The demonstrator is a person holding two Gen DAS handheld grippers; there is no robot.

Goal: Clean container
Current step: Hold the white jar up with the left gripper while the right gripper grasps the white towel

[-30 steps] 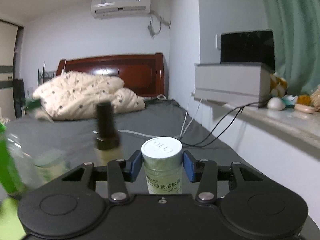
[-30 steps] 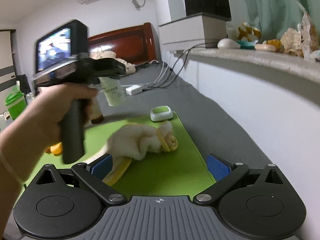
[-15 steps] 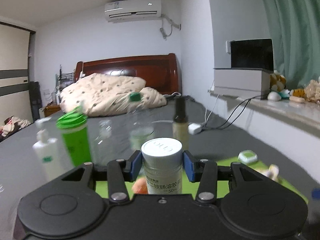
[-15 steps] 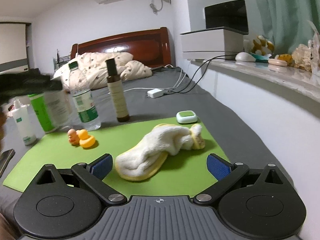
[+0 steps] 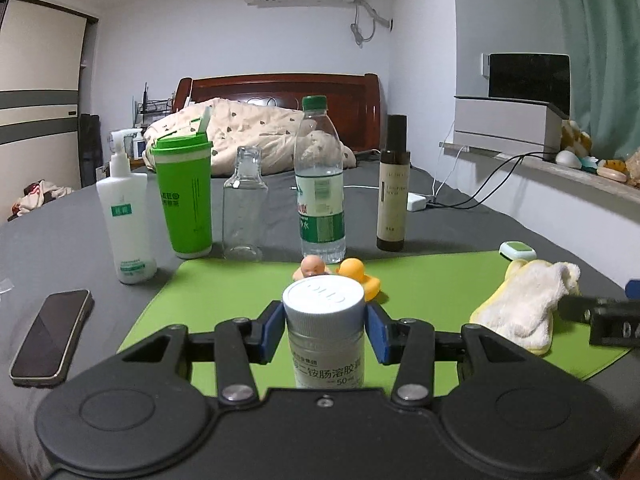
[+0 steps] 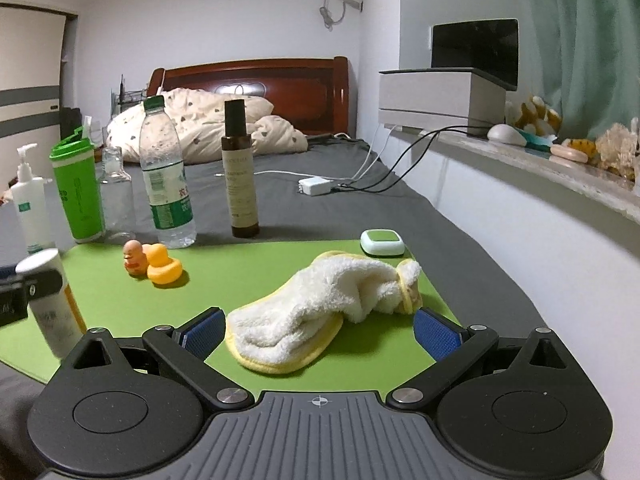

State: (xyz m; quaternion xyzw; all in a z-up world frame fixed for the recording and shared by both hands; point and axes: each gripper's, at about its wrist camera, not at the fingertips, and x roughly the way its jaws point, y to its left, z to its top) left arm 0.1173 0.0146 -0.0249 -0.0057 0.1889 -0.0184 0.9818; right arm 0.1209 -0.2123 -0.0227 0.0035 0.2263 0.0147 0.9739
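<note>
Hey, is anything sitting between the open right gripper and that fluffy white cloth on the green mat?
Nothing visible. The right gripper is open, and the white cloth lies on the green mat just ahead of its fingers, with only bare mat between. The rubber duck sits well off to the left.

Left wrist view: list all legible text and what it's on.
"50" with partly readable Chinese characters: label of small white-capped bottle held in left tool.
"水": water bottle label.
Embossed cap lettering, green cup, pump bottle, brown bottle: too blurred to read.
</note>
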